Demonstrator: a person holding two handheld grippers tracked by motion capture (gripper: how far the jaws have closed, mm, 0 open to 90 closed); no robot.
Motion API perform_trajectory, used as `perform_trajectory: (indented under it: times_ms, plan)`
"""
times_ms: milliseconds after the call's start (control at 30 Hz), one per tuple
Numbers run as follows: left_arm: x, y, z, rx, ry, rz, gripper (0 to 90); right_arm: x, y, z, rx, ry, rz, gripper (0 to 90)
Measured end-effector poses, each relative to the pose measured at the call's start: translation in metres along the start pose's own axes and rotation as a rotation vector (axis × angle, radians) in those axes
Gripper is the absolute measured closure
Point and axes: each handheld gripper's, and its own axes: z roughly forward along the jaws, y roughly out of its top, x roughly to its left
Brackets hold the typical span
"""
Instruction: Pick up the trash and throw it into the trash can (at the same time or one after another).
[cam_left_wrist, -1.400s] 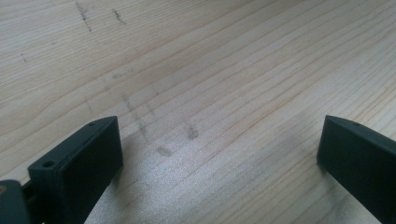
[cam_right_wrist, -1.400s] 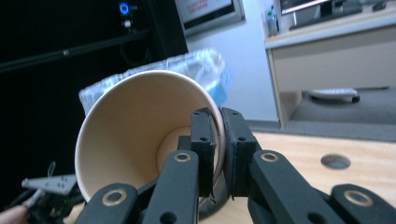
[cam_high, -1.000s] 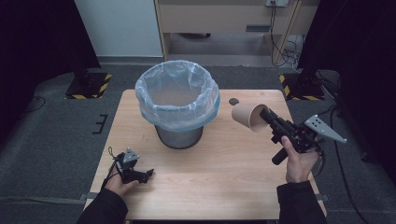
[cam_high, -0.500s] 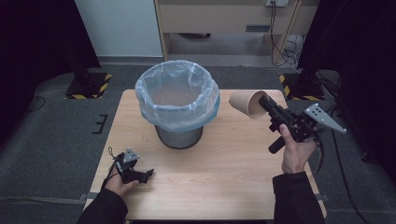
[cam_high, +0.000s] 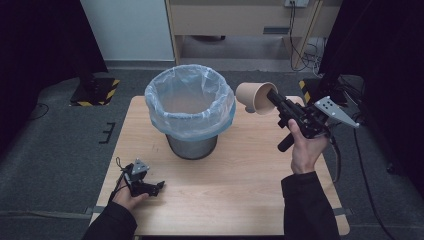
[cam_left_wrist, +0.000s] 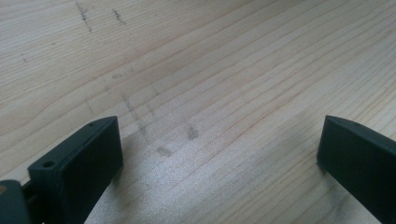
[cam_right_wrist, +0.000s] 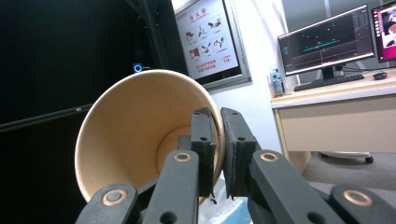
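High view: right gripper (cam_high: 272, 98) held raised just beside bin (cam_high: 191, 111) rim, jaws pinched on wall of brown paper cup (cam_high: 254, 96) — cup tipped on its side, off table (cam_high: 240, 185). Left gripper (cam_high: 150, 186) rested low at table's near-left corner, jaws spread wide, nothing held

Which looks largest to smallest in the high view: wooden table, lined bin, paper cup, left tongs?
1. Wooden table.
2. Lined bin.
3. Paper cup and left tongs: these look about alike, and the cup is held up nearer the camera, so I won't rank them.
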Motion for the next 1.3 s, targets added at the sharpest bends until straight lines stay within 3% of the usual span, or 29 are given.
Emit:
perform_trajectory:
  times_ms: [1300]
  plan:
    - [0.000, 0.000, 0.000, 0.000, -0.002, 0.001, 0.0, 0.034, 0.014, 0.083, 0.013, 0.037, -0.036, 84.8]
